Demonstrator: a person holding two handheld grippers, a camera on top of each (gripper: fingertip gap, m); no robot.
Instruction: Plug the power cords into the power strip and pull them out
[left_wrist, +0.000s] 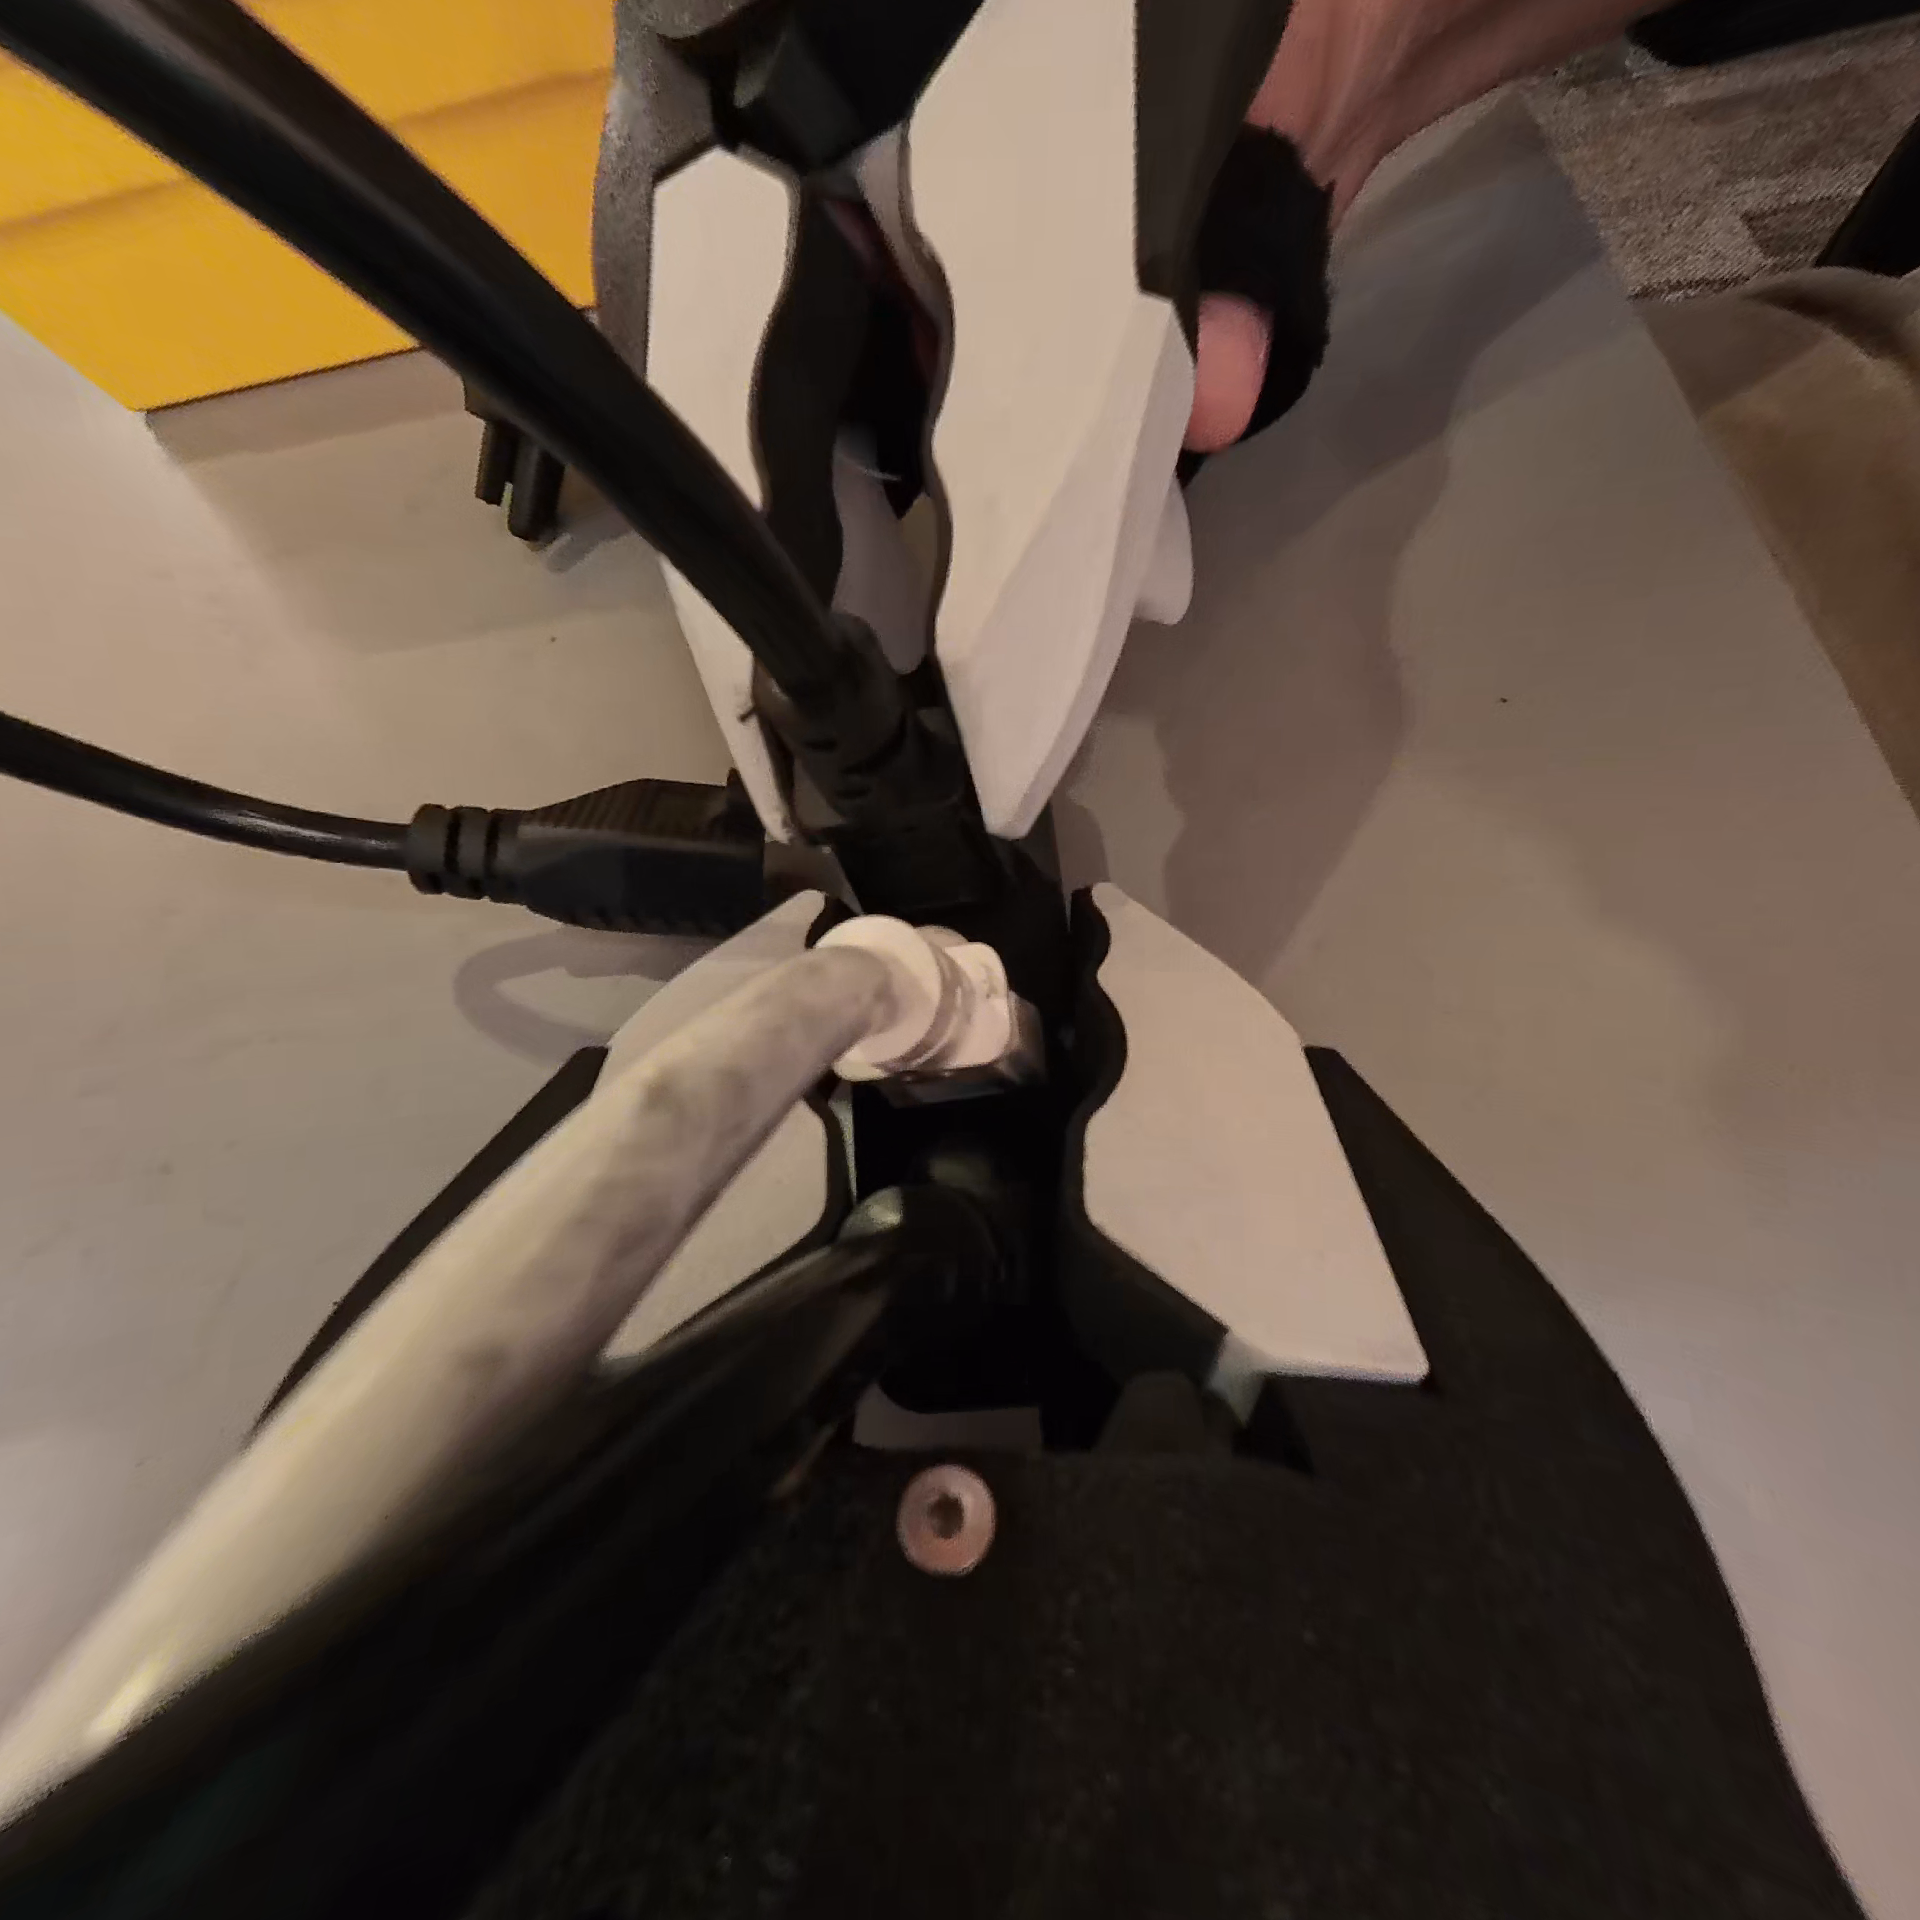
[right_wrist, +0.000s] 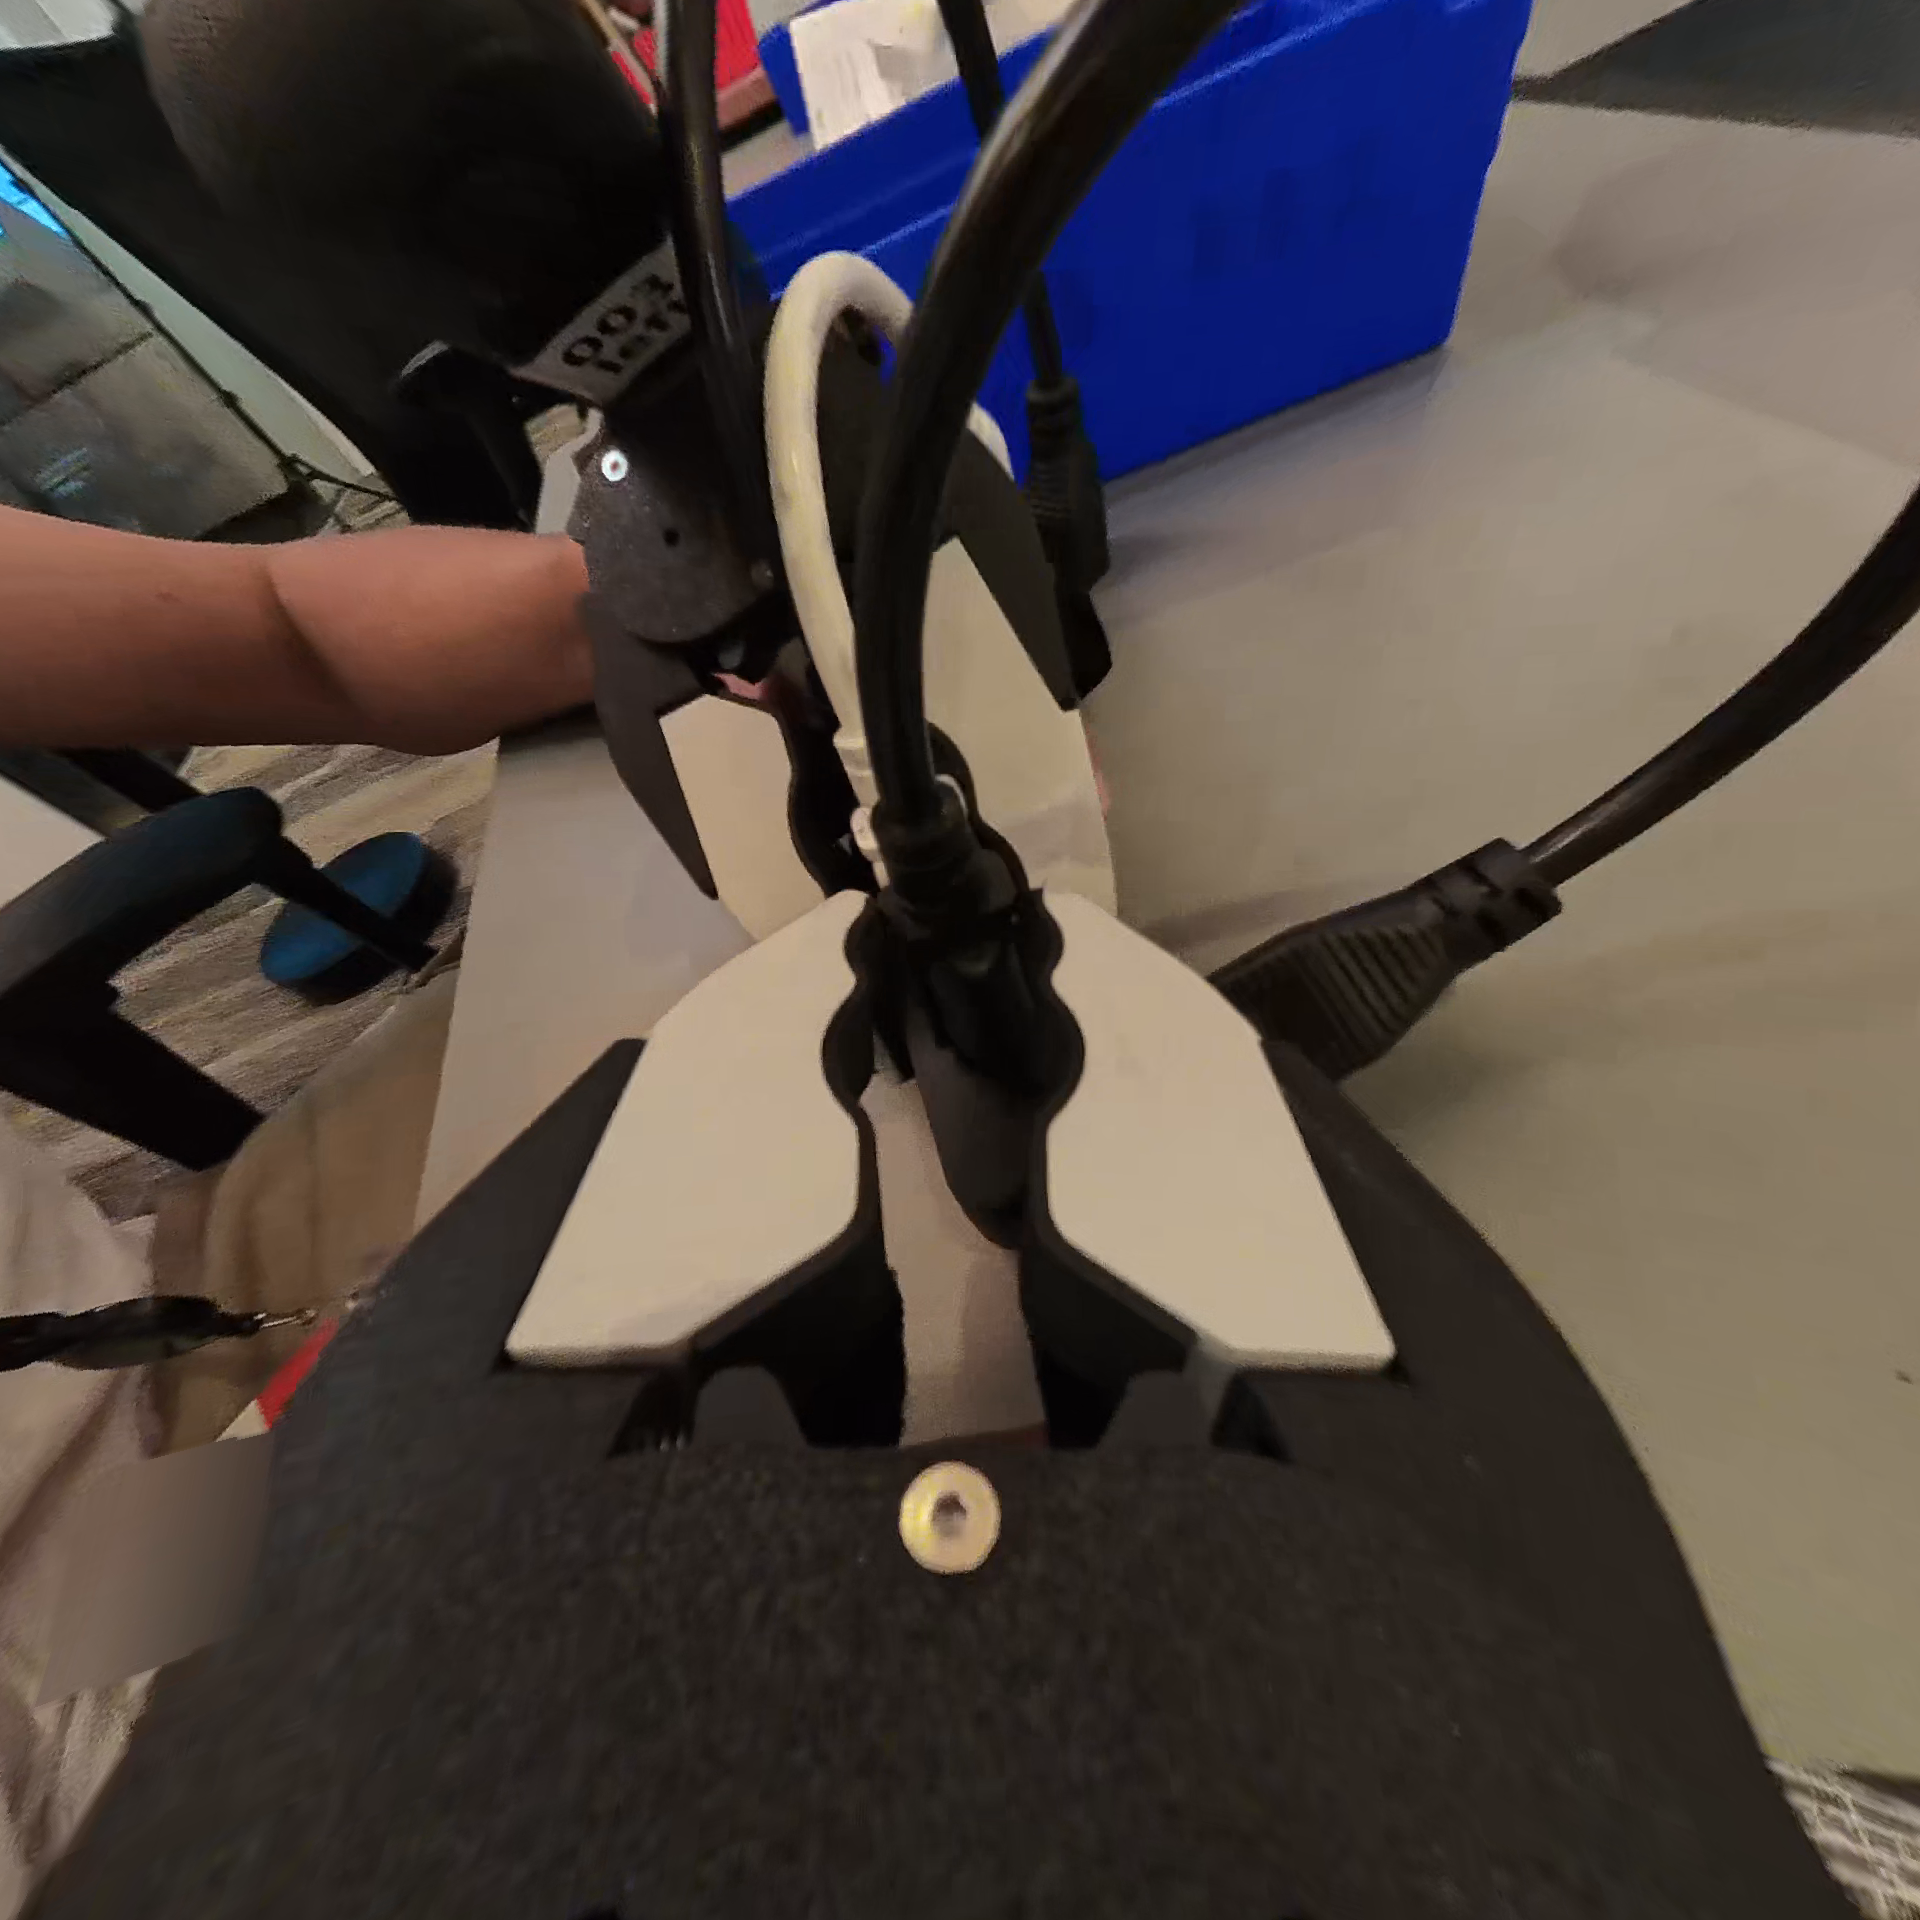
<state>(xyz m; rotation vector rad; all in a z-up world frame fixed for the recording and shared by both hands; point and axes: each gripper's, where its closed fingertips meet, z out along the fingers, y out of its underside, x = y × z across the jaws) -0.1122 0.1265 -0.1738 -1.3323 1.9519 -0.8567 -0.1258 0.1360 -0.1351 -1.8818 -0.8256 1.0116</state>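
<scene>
The 2 white-and-black handheld grippers meet nose to nose above the pale grey tabletop (right_wrist: 1558, 675), which serves as the landmark here. The left gripper (left_wrist: 977, 997) is clenched on a bundle raised above that tabletop: a black block that I take to be the power strip (left_wrist: 1023, 1122), though little of it shows, with a thick off-white cord (left_wrist: 665, 1122) ending in a white ribbed plug (left_wrist: 914, 997) seated at it. Facing it, the right gripper (right_wrist: 961, 977) is clamped on a black moulded plug (right_wrist: 956, 935) whose thick black cord (right_wrist: 914, 540) arches up over the tabletop. Whether this plug is fully seated, partly out or only touching the strip cannot be told; the joint is hidden between the fingertips. A 2nd black ribbed plug (left_wrist: 623, 862) lies flat on the tabletop just beside the meeting point, loose, its cord (left_wrist: 187, 800) trailing away. A blue plastic bin (right_wrist: 1247, 229) stands at the far side of the tabletop, and a yellow surface (left_wrist: 208, 208) lies beyond its other edge. Judging by the opposed grips, the step in hand is a plug moving in or out of the strip. To do it well, keep the left grip rigid so the strip does not twist, move the right plug straight along the prong axis without rocking, hold the plug body rather than the cord, and keep the arching cords clear of the fingers.
</scene>
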